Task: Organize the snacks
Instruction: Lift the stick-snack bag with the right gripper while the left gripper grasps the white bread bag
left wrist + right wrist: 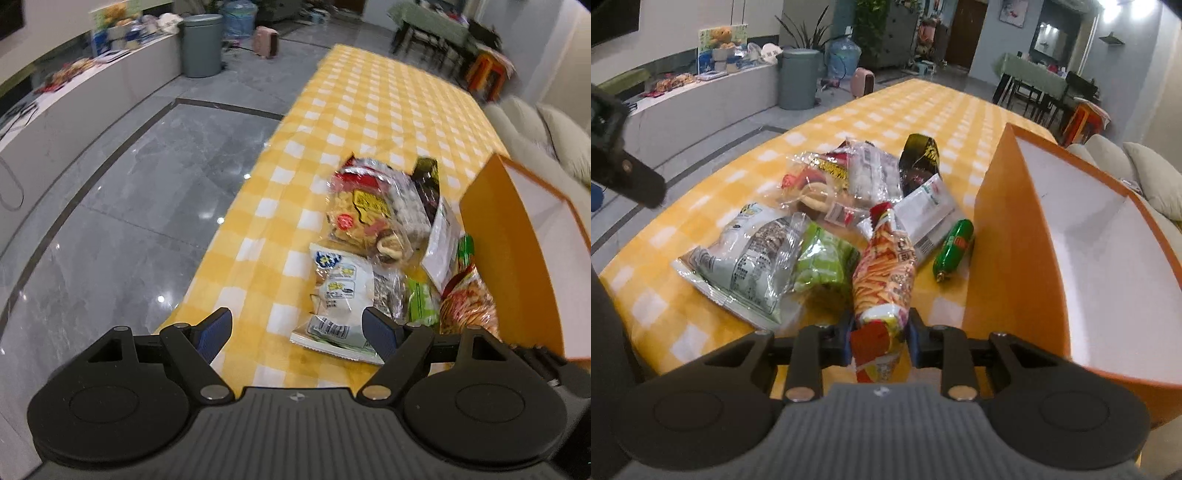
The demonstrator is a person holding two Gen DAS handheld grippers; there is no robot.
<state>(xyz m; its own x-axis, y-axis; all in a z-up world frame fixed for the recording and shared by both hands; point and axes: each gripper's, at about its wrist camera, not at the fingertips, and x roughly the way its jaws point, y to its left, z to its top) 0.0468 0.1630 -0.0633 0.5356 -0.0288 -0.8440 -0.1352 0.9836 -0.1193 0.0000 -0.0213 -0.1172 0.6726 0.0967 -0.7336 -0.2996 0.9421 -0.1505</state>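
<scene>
The right claw (878, 341) pinches the near end of a red-and-orange snack bag (882, 277), which stretches away from it toward the pile of snacks (812, 221) near the table's (923, 107) near edge. Just beside the pile, at the table's right edge, stands an orange box (1008, 240) with a white inside. The left claw (297, 338) hangs spread and empty over a white-and-green packet (338, 295) at the pile's near side.

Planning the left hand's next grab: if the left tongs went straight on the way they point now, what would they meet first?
Most likely the white-and-green snack packet, lying on the checked tablecloth between the fingertips of the open left tongs. Depth is unclear, but nothing shows in front of it.
</scene>
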